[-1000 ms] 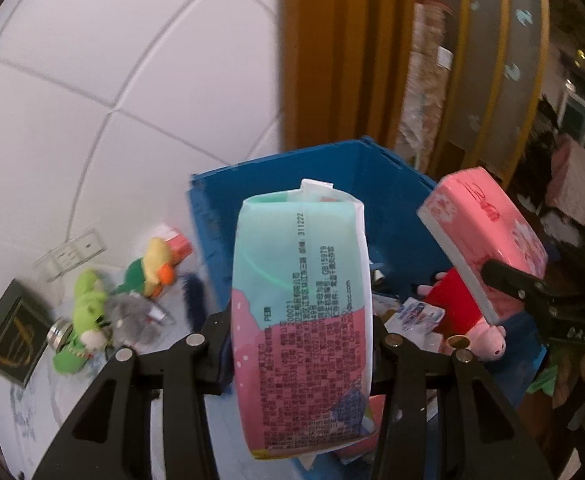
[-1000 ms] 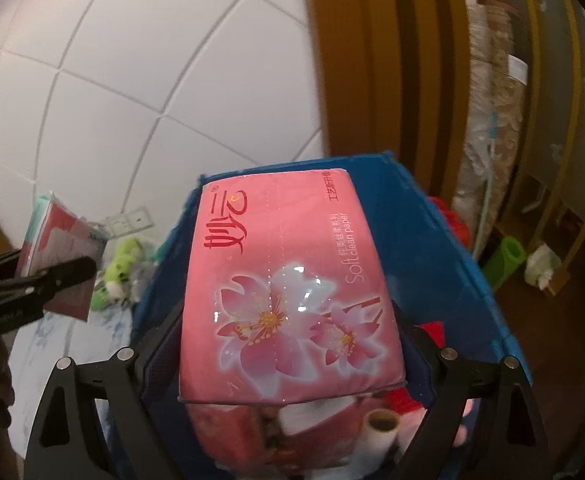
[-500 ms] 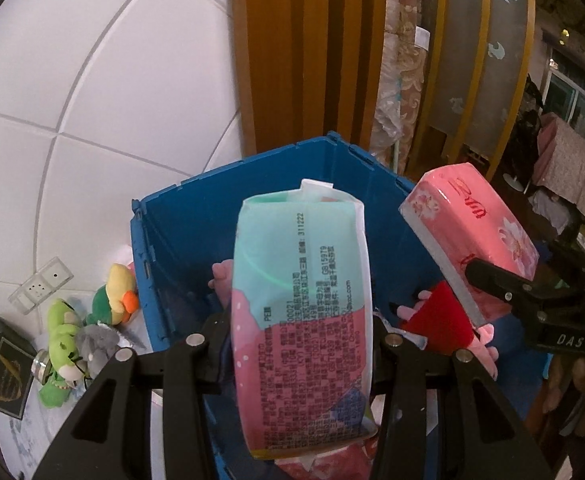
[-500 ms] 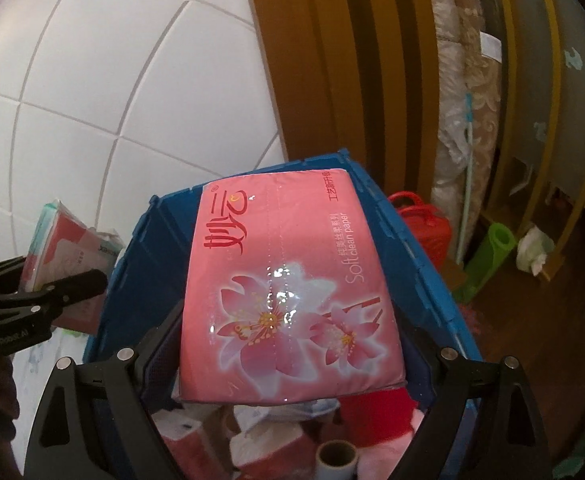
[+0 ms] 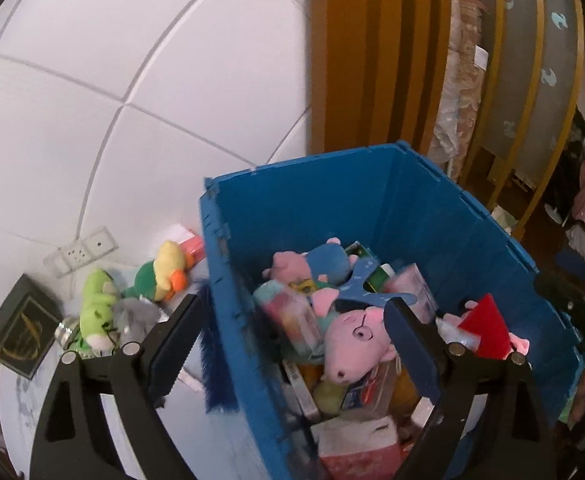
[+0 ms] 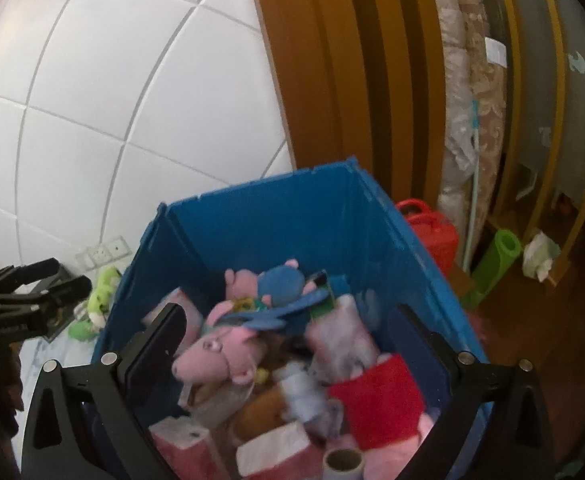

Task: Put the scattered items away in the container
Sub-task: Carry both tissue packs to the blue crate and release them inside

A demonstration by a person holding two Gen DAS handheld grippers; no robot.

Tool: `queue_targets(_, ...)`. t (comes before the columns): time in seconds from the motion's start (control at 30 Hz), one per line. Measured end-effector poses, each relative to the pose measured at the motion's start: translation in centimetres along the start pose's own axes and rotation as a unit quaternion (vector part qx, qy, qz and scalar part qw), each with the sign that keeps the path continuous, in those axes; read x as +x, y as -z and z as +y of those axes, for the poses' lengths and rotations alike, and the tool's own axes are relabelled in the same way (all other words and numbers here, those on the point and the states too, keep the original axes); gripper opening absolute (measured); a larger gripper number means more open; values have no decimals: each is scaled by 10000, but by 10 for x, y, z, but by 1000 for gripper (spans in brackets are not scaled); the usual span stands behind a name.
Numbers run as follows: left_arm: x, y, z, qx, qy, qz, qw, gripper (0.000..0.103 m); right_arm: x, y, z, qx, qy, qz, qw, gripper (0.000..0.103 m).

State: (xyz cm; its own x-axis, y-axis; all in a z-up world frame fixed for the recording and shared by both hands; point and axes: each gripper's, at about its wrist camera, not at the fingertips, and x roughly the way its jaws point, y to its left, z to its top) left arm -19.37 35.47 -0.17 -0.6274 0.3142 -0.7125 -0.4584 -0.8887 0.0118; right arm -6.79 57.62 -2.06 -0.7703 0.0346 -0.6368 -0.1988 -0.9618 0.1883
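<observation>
- Your left hand-held gripper (image 5: 292, 316) stands wide with nothing between its pads; its jaws have just been opening, straddling the near left wall of the deep blue plastic crate (image 5: 424, 200).
- Your right hand-held gripper (image 6: 288, 320) is spread fully and empty over the same crate, its jaws having just opened further.
- The pink tissue packs (image 6: 344, 340) lie inside, among the pink plush pig (image 5: 352, 344).
- A green plush frog (image 5: 96, 304) sits on the white tabletop (image 5: 212, 440), outside the crate.

A lived-in home room. White tiled wall (image 5: 92, 100) with a socket plate (image 5: 80, 252), wooden door frame (image 6: 332, 80), and rolled rugs (image 6: 472, 120) stood against it. Plush toys (image 5: 356, 336) and tissue packs fill a blue crate (image 5: 372, 208); a red plastic can (image 6: 432, 236) and green rolled mat (image 6: 492, 268) sit on the wooden floor (image 6: 532, 340).
</observation>
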Motion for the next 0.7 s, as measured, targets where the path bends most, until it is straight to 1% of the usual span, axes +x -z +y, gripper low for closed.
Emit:
queue_targets(0.17,-21,22,20,-54,29,-45,10000,92,-16,13,24,-148,-78,39,9999,103)
queue_targets(0.3,-35,38,42,-219,6,-76,9997,92,-26,20,55,-370,-172,54,9992,103)
queue_targets(0.5,-55,64,100,-626,-189,-112,9978,92,-32,25,111,-727,-296,82,9969,103)
queue_targets(0.7,-69,92,169,-1029,-507,-32,9934,92,-26,35,173,-1065,-532,142,9928,103)
